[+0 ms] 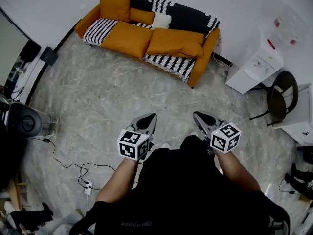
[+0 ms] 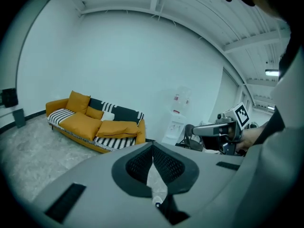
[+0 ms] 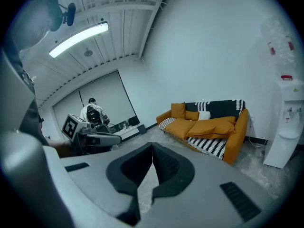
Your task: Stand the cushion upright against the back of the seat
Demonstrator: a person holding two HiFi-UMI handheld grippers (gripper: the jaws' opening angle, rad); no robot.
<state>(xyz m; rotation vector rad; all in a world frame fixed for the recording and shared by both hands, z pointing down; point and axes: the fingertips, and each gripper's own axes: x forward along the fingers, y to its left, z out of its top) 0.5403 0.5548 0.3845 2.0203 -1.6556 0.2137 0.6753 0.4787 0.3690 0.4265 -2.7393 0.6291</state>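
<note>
Both tools closed, empty: left tool (image 1: pixel 148 121), right tool (image 1: pixel 200 117) over floor (image 1: pixel 98 97), well apart from sofa (image 1: pixel 208 50) at 12 o'clock. Orange cushion (image 1: pixel 175 42) lies flat on seat's right half, long axis roughly 9-to-3, below backrest; right tool looks slightly nearer

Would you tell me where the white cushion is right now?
In the head view it is at the top: the white cushion rests against the sofa back, mid-sofa, just right of a small orange cushion.
</note>
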